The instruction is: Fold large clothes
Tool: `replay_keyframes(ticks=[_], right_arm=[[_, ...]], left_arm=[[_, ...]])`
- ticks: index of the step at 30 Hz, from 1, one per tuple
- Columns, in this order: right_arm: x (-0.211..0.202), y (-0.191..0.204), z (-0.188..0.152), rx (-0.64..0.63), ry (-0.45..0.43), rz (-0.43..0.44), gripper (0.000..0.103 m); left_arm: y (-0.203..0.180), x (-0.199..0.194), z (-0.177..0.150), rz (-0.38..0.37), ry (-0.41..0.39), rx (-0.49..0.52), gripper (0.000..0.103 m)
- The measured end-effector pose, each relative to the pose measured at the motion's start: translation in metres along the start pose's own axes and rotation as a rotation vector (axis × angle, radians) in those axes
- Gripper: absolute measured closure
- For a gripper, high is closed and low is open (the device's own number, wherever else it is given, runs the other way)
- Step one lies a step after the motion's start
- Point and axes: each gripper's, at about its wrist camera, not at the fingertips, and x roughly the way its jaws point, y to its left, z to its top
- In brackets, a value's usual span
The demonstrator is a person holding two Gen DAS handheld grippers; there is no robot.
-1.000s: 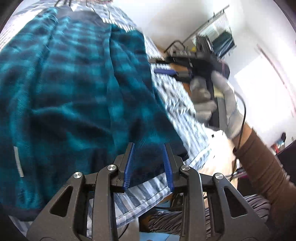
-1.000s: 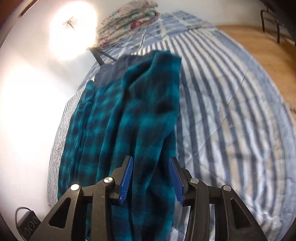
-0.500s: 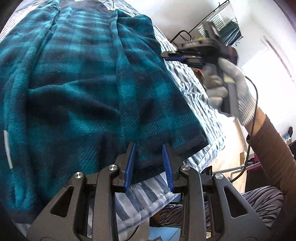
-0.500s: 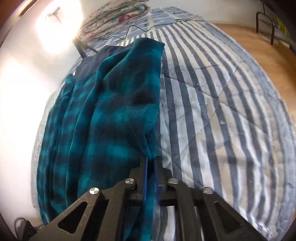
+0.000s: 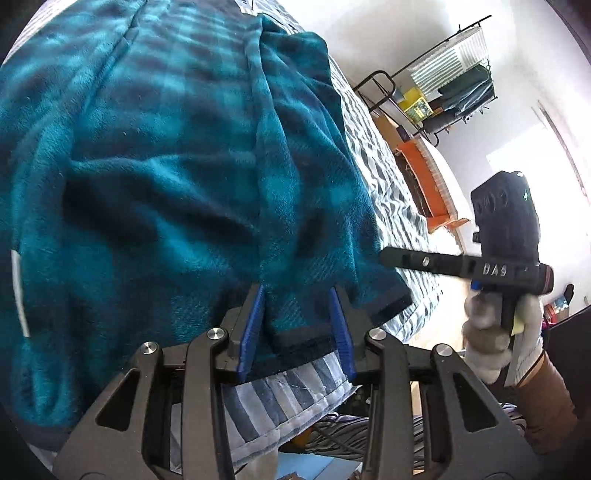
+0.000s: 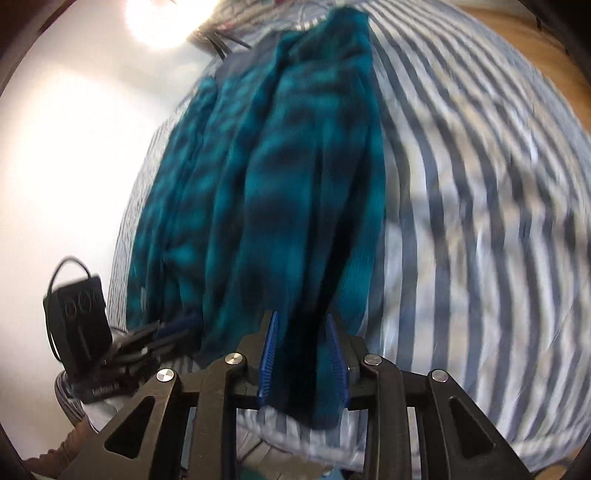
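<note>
A large teal and dark plaid fleece garment (image 5: 166, 177) lies lengthwise on a blue-and-white striped bed (image 5: 295, 384). My left gripper (image 5: 297, 295) is open, its blue pads either side of the garment's dark hem at the bed's near edge. My right gripper (image 6: 300, 325) is open over the near end of the garment (image 6: 288, 177), with cloth lying between its pads. The right gripper also shows in the left wrist view (image 5: 388, 256), held in a gloved hand beside the garment's corner. The left gripper shows at lower left in the right wrist view (image 6: 162, 332).
The striped bedding (image 6: 480, 221) spreads to the right of the garment. A black metal rack (image 5: 454, 85) with clothes and an orange object (image 5: 424, 181) stand past the bed. A white wall (image 6: 74, 147) runs along the bed's far side. Wooden floor (image 6: 517, 22) lies beyond.
My right gripper was shut on the garment's edge half a second ago; now it is open and has moved down to the garment's near end. My left gripper stays open at the hem.
</note>
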Motion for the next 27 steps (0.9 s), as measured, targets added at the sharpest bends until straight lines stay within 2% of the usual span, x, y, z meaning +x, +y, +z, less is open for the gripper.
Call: replay_keyframes(ticks=[1,2,5,7,8,10,16,17,18,21,24,27], right_arm=[[0.001,-0.001,-0.005,0.008,0.005,-0.006,0.071],[0.002,-0.004,-0.009,0.021,0.007,-0.005,0.070],[0.004,-0.012,-0.016,0.068,0.003,0.039,0.067],[0.003,-0.016,-0.017,0.097,-0.009,0.088,0.057],[0.002,-0.021,-0.016,0.134,-0.024,0.143,0.053],[0.002,-0.032,-0.017,0.202,-0.039,0.204,0.055],[0.018,-0.034,-0.015,0.201,-0.022,0.183,0.079],[0.020,-0.028,-0.013,0.170,-0.019,0.158,0.094],[0.019,-0.019,-0.011,0.125,-0.021,0.133,0.102],[0.004,0.006,-0.010,0.015,-0.041,0.042,0.103],[-0.023,0.014,-0.014,-0.023,-0.086,-0.007,0.103],[-0.030,0.007,-0.016,-0.023,-0.095,-0.066,0.103]], left_arm=[[-0.001,0.000,0.000,0.012,-0.003,0.015,0.099],[-0.001,-0.002,0.000,0.038,-0.011,0.030,0.102],[0.006,-0.012,-0.001,0.060,-0.048,0.009,0.102],[0.012,-0.015,-0.002,0.063,-0.053,-0.004,0.102],[0.013,-0.015,-0.002,0.061,-0.053,-0.007,0.102],[0.013,-0.015,-0.003,0.065,-0.055,0.001,0.102],[0.009,-0.014,-0.009,0.063,-0.053,0.016,0.102],[0.008,-0.015,-0.009,0.060,-0.055,0.019,0.102],[0.006,-0.016,-0.008,0.057,-0.058,0.019,0.102],[-0.003,-0.025,-0.011,0.027,-0.075,0.021,0.102],[-0.014,-0.026,-0.014,-0.004,-0.072,0.050,0.102],[-0.017,-0.011,-0.018,0.038,-0.040,0.078,0.102]])
